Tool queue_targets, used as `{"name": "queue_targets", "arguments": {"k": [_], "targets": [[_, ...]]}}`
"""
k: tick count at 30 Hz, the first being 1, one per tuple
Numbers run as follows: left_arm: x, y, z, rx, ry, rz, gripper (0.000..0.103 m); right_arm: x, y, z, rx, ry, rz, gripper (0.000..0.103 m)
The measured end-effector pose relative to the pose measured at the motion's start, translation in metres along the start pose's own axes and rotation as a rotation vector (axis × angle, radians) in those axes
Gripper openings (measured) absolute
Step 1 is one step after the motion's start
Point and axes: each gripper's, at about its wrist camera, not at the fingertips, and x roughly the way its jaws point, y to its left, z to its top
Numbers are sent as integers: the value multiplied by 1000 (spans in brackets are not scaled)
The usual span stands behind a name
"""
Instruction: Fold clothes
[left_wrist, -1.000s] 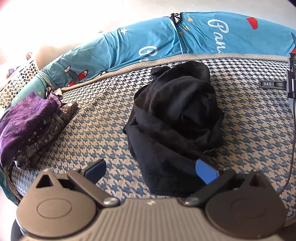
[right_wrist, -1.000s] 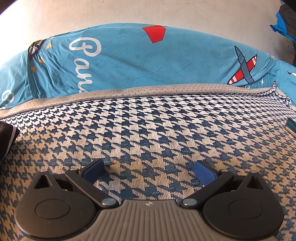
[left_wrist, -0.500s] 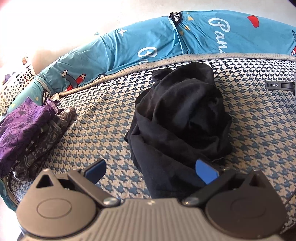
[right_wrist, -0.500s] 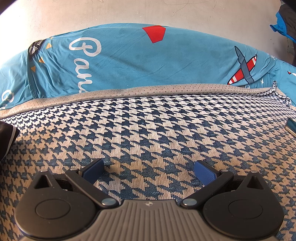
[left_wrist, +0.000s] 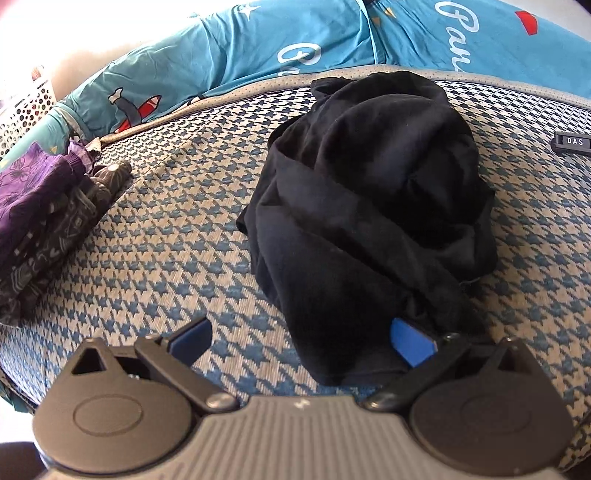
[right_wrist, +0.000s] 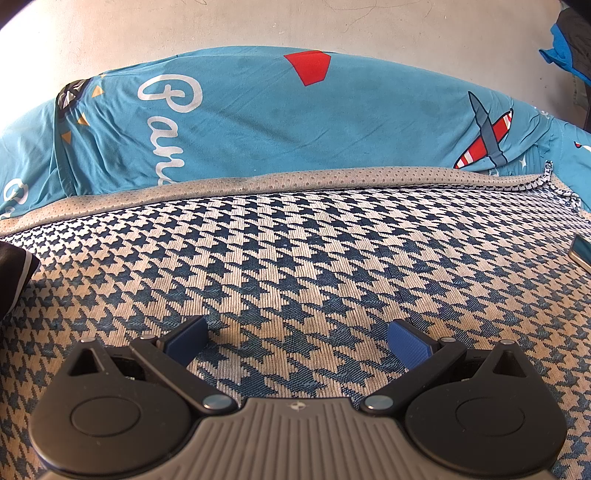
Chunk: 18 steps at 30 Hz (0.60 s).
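Note:
A crumpled black garment lies in a heap on the blue-and-cream houndstooth mat. My left gripper is open right at the heap's near edge, and its right blue pad touches the black cloth. The left pad hangs over bare mat. In the right wrist view my right gripper is open just above the houndstooth mat with nothing between its fingers. A black edge with a white stripe shows at that view's far left.
Folded purple and dark patterned clothes are stacked at the mat's left. Blue printed pillows line the back, also blue pillows by a wall. A white perforated basket stands far left. A black "DAS" device lies right; a phone-like edge too.
My left gripper has moved forward and closer to the black heap, which now looms larger in its view. The right gripper has stayed still.

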Motion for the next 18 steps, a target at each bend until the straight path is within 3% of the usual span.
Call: {"name": "queue_targets", "arguments": {"k": [11,18], "targets": [[19,-5,17,0,-7,-29,103,0,0,1,-9,3,-6,103],[29,-9,29,-13,-15,-34,103,-5,-1,7,-41,97,17,103]]}}
